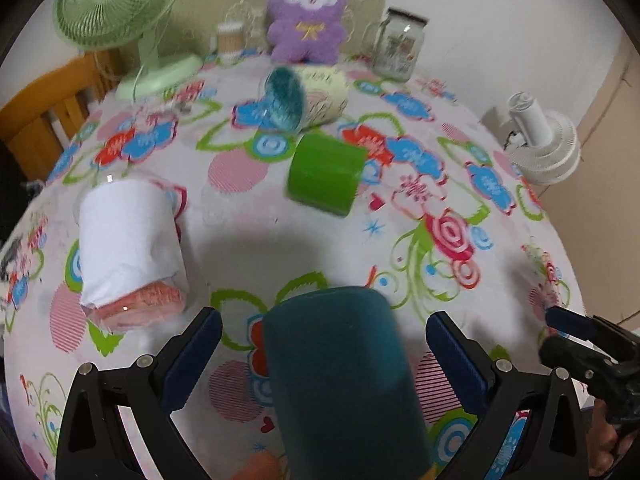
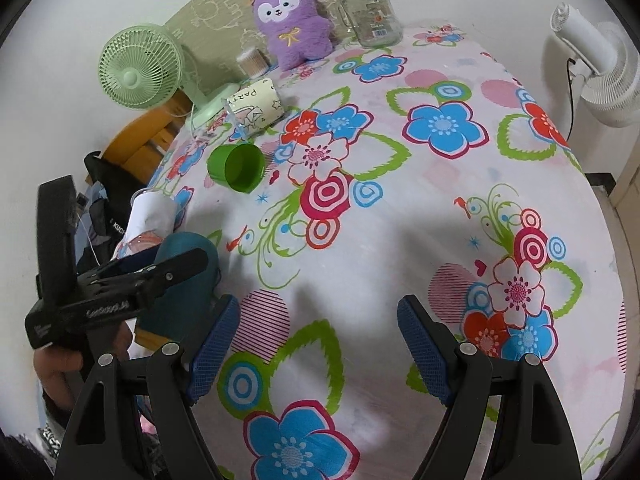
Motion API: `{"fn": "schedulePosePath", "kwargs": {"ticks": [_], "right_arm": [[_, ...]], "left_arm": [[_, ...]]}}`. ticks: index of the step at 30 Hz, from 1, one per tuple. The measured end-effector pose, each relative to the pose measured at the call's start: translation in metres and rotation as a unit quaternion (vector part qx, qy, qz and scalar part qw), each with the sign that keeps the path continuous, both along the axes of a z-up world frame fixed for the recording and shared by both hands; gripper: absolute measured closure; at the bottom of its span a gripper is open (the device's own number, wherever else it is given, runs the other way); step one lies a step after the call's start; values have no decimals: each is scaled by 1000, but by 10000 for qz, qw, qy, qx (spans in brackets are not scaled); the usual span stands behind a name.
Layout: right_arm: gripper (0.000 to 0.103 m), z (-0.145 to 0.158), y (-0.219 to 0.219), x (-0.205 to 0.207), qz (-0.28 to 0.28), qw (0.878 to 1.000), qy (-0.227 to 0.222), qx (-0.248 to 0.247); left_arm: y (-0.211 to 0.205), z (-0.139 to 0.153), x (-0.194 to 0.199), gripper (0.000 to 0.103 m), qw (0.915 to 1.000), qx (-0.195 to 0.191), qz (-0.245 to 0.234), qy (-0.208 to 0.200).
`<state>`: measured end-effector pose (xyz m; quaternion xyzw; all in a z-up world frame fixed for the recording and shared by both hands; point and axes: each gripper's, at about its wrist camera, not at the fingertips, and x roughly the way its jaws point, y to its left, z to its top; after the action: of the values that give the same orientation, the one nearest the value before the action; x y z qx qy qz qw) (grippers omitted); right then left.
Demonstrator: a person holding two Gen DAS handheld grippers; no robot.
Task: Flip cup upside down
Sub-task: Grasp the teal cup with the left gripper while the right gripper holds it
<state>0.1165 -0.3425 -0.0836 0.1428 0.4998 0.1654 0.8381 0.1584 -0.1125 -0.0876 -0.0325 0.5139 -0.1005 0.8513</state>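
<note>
A dark teal cup [image 1: 340,376] lies between the fingers of my left gripper [image 1: 324,356], which is open with gaps on both sides. The cup also shows in the right wrist view [image 2: 180,280], behind the left gripper. A white-wrapped cup [image 1: 128,248] lies on its side to the left. A green cup [image 1: 326,172] lies on its side at mid table. A cream printed cup [image 1: 308,96] with a teal inside lies on its side behind it. My right gripper [image 2: 320,344] is open and empty over the flowered cloth.
A green fan [image 1: 120,12], a small cup of sticks [image 1: 230,40], a purple plush toy [image 1: 306,16] and a glass jar [image 1: 400,44] stand along the far edge. A white fan [image 1: 544,148] stands off the table's right side. A wooden chair [image 1: 44,108] is at the left.
</note>
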Motion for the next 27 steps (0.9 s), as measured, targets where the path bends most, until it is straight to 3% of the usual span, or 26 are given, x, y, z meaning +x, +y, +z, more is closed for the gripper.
{"fn": "schedulePosePath", "kwargs": {"ticks": [5, 9, 13, 27], "right_arm": [[20, -3, 0, 0, 6, 10000, 35, 48], [20, -1, 3, 1, 21, 10000, 10, 68], [20, -1, 8, 2, 64, 10000, 5, 59], [20, 12, 24, -8, 212, 9997, -154, -19]], "left_arm": [[9, -5, 4, 11, 9985, -464, 39, 300], [8, -6, 4, 28, 9979, -505, -12, 405], [10, -4, 2, 31, 9977, -550, 2, 407], [17, 48, -29, 34, 9974, -545, -25, -481]]}}
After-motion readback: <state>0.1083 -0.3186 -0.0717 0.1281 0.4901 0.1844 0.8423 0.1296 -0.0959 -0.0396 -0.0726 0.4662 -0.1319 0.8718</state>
